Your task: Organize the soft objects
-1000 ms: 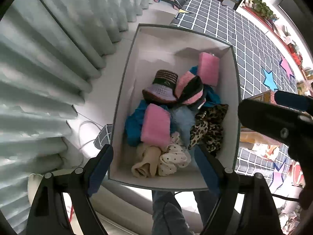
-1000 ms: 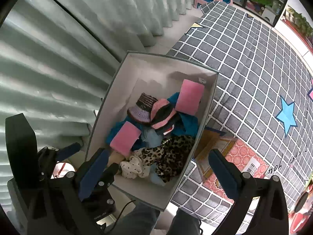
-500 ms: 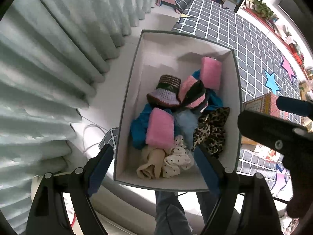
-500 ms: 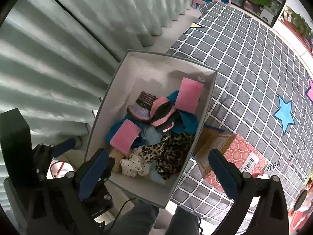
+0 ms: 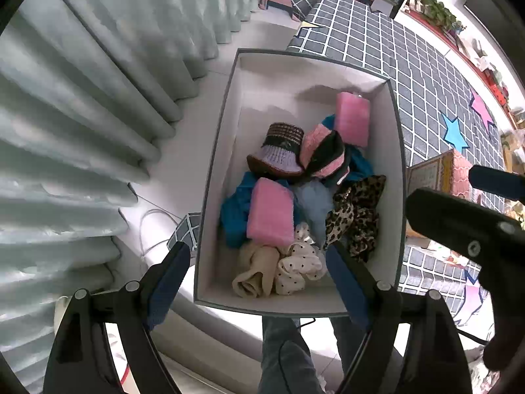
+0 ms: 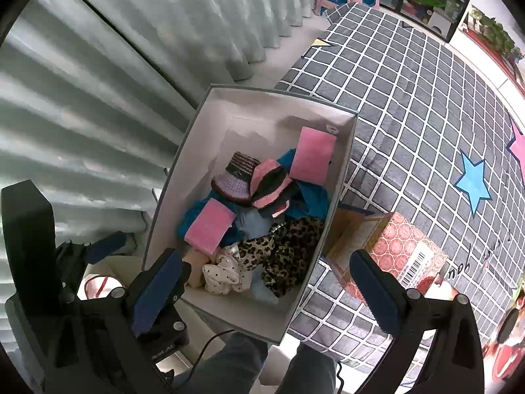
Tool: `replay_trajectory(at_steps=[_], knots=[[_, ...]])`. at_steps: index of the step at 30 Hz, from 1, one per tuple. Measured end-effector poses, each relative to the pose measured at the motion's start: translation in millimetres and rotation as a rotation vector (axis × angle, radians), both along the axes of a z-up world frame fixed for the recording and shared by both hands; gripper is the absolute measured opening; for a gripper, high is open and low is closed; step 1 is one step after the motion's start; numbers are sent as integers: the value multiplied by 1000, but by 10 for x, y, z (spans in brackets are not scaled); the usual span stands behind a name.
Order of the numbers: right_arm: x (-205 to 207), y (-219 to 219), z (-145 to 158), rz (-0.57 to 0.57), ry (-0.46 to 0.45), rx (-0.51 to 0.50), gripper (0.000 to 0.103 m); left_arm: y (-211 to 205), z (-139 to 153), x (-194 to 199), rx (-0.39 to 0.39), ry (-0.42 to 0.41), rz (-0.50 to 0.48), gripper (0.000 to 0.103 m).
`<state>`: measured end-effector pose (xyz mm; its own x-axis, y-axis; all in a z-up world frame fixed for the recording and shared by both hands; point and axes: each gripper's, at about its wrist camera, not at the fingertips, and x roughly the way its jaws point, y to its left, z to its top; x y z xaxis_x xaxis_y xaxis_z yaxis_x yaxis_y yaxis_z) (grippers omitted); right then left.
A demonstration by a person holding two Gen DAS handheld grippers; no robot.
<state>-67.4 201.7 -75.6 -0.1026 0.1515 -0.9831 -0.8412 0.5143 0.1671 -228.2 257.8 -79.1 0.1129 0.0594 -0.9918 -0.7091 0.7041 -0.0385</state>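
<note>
A white box (image 5: 229, 151) (image 6: 203, 151) with a grey rim stands on the floor below both grippers. Inside it lie two pink folded cloths (image 5: 270, 211) (image 5: 352, 118), a purple knitted hat (image 5: 279, 154), a pink-and-black hat (image 5: 325, 157), a blue cloth (image 5: 233, 216), a leopard-print cloth (image 5: 357, 210) (image 6: 288, 249), a cream cloth (image 5: 256, 269) and a polka-dot scrunchie (image 5: 298, 266). My left gripper (image 5: 259, 282) hangs open above the box's near end and holds nothing. My right gripper (image 6: 265, 292) is open too, above the box's near right corner, with nothing between its fingers.
A pale pleated curtain (image 5: 82, 98) runs along the left. A grey checked blanket (image 6: 426, 98) with star patches lies to the right of the box. A red patterned carton (image 6: 400, 246) sits beside the box. A person's jeans-clad legs (image 5: 285, 354) show below, and a white cable (image 5: 151, 223) lies on the floor.
</note>
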Motion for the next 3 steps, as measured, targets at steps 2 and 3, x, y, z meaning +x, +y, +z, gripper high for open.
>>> replay_trajectory(at_steps=[2, 3], knots=[[-16, -8, 6, 1, -8, 1, 103, 3, 29, -26, 7, -36, -2, 87], [-26, -6, 9, 4, -12, 2, 103, 3, 35, -29, 8, -41, -5, 87]])
